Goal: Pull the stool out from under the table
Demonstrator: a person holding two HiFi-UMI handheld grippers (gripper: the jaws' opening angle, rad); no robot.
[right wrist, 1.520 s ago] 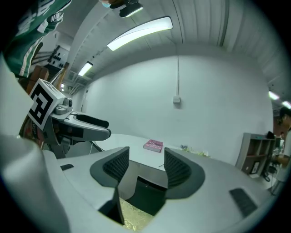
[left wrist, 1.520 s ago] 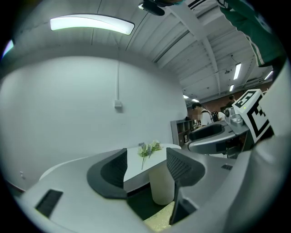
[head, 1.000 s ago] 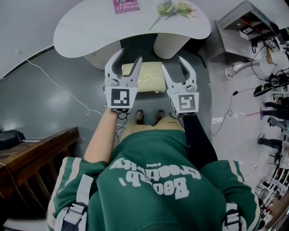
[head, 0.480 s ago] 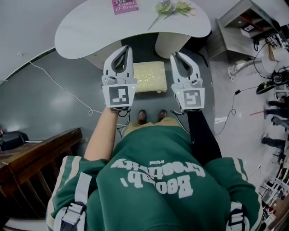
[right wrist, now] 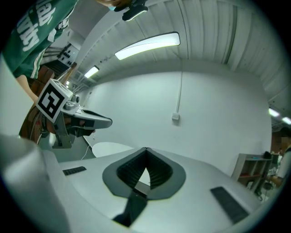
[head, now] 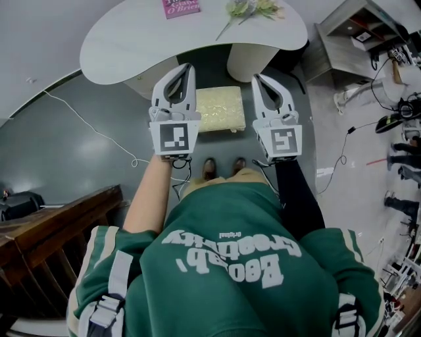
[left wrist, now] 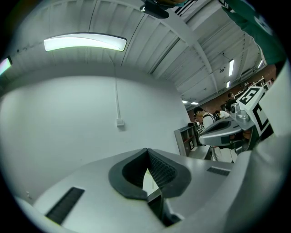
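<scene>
One stool [head: 220, 108] with a pale cushion stands on the floor [head: 79, 138], in the gap between the counter's two bases and just ahead of the person's two shoes [head: 209, 168]. From above, almost all of its seat shows clear of the counter [head: 131, 46] rim, so I'd judge it is already largely out.

Two tongs flank it in the head view but hang well above it, held level. The left tongs [head: 187, 68] have just closed and their pads meet on nothing. The right tongs [head: 256, 77] have done the same and are equally empty. Neither touches the stool, which suggests a rest pose rather than a grip.

On the counter lie one pink book [head: 181, 8] and one spray of flowers [head: 253, 9].
</scene>
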